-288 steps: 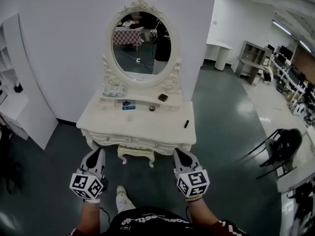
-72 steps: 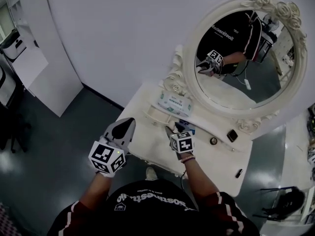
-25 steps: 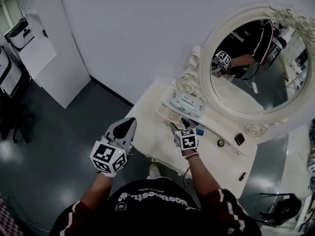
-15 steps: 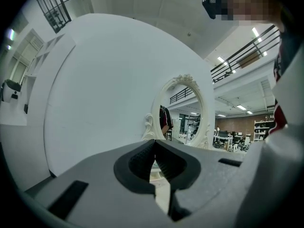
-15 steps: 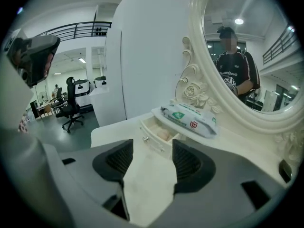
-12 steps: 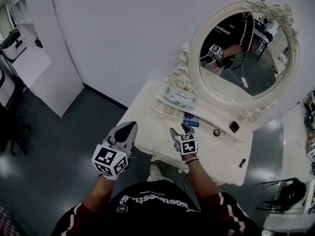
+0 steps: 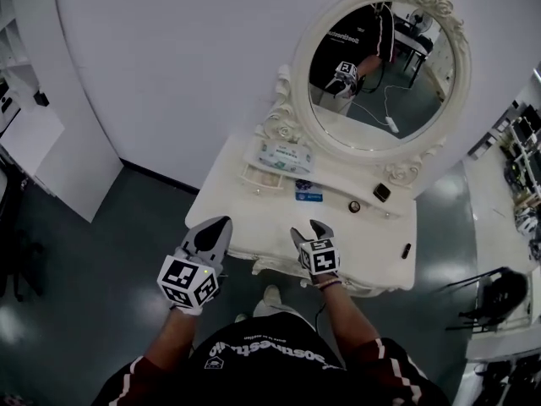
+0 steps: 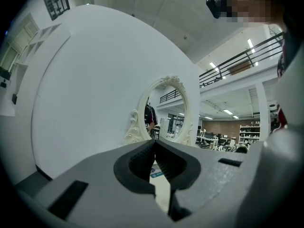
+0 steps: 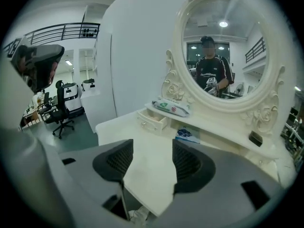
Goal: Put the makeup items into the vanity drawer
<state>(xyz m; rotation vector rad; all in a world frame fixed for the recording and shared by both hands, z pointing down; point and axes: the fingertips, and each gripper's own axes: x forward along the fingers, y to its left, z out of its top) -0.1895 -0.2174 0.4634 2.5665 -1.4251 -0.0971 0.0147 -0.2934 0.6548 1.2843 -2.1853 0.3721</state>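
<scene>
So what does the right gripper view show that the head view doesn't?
Only the right gripper view: the right gripper up close, jaws apart and empty, and an office chair. Only the head view: the left gripper and a small black stick near the table's right edge. Both: the mirror, tissue pack, blue packet and open little drawer.
</scene>
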